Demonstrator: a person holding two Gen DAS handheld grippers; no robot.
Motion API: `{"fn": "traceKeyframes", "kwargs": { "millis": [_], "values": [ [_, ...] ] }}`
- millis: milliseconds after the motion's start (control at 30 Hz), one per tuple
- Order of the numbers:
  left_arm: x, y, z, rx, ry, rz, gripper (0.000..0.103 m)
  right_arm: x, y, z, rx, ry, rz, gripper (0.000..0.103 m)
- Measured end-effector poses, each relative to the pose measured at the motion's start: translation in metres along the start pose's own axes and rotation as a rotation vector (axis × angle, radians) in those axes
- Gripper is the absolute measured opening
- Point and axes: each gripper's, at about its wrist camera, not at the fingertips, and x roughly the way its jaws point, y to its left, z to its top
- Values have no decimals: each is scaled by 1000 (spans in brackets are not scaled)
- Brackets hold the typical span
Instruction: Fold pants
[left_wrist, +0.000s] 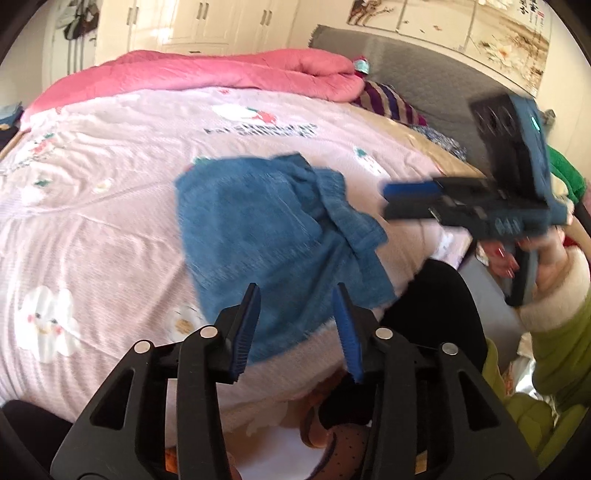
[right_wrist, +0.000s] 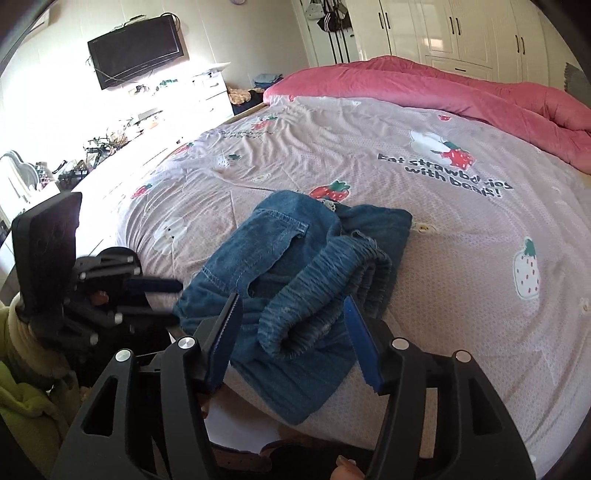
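Blue denim pants (left_wrist: 258, 229) (right_wrist: 280, 258) lie folded in a loose bundle near the bed's front edge, the gathered waistband (right_wrist: 332, 280) rolled on top. My left gripper (left_wrist: 295, 291) hovers open just over the bundle's near edge, and none of the cloth is pinched between its blue pads. My right gripper (right_wrist: 292, 300) is open too; the waistband roll shows between its fingers, but the pads do not press on it. Each gripper appears in the other's view: the right (left_wrist: 386, 201) at the bundle's right side, the left (right_wrist: 178, 302) at its left corner.
The bed has a pink strawberry-print sheet (right_wrist: 461, 240) and a rose quilt (right_wrist: 443, 88) bunched at the far side. A grey headboard (left_wrist: 424, 74) and striped pillow (left_wrist: 388, 99) are at the right. Dresser (right_wrist: 207, 92), wall TV (right_wrist: 136, 50) and wardrobe (right_wrist: 461, 33) stand beyond.
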Motion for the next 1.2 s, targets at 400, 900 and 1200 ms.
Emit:
{"fn": "traceKeyframes", "kwargs": {
  "millis": [400,900,1200],
  "values": [
    [24,38,63,-19,-13,122,64,-2,32,-22,-109,12,-40,56],
    [109,46,85,-21,144,104,64,20,19,-34,-179,124,-144,6],
    [113,52,84,-39,142,92,64,-14,22,-33,-128,-9,-45,1]
  ]
}}
